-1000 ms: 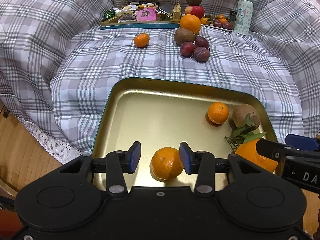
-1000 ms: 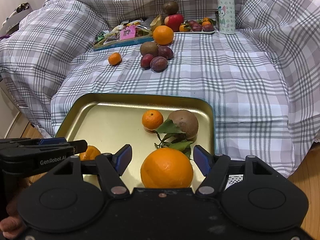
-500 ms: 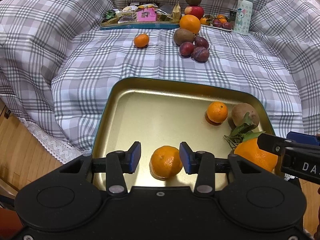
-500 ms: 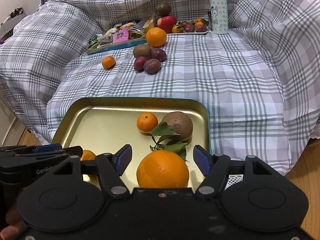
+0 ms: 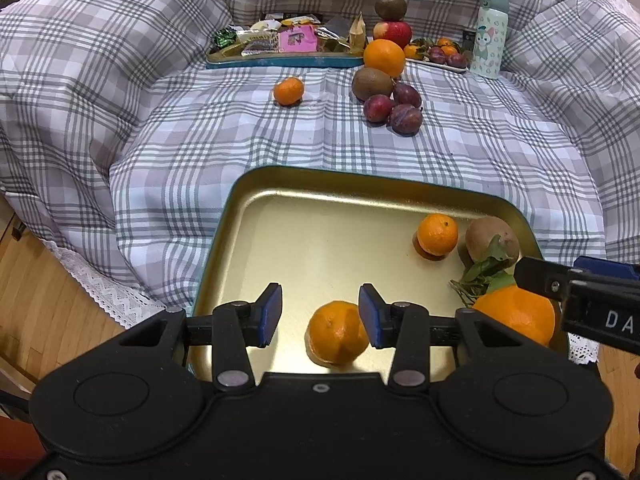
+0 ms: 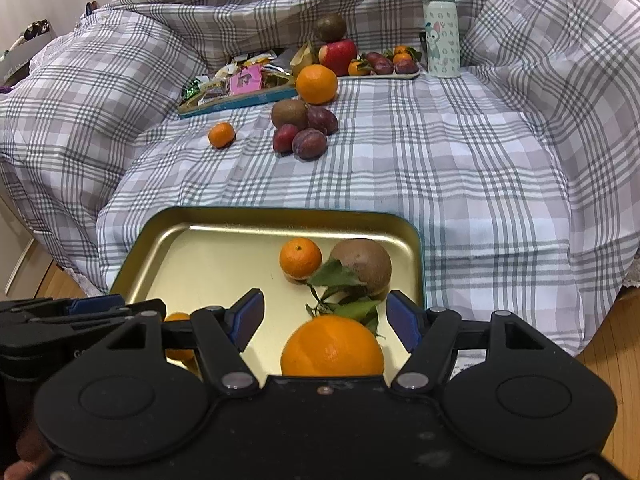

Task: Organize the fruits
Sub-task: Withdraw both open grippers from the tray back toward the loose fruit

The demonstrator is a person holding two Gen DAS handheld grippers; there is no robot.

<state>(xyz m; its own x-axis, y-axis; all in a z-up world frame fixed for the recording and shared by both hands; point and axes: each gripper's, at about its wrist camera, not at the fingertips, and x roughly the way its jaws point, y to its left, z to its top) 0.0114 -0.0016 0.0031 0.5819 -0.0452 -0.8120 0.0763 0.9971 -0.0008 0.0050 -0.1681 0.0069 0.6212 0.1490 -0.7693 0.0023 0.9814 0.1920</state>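
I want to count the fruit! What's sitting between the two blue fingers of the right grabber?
A big orange with green leaves sits on the gold tray between the right gripper fingers, untouched; the right wrist view shows it.

Plaid bedspread (image 5: 200,128) (lace-edged) drapes over furniture above a wooden floor (image 5: 44,312).

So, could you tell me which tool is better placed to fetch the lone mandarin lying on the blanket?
Probably the left tool: it is open, and the lone mandarin lies left of the plums, on its side. The right tool is open too, but farther across.
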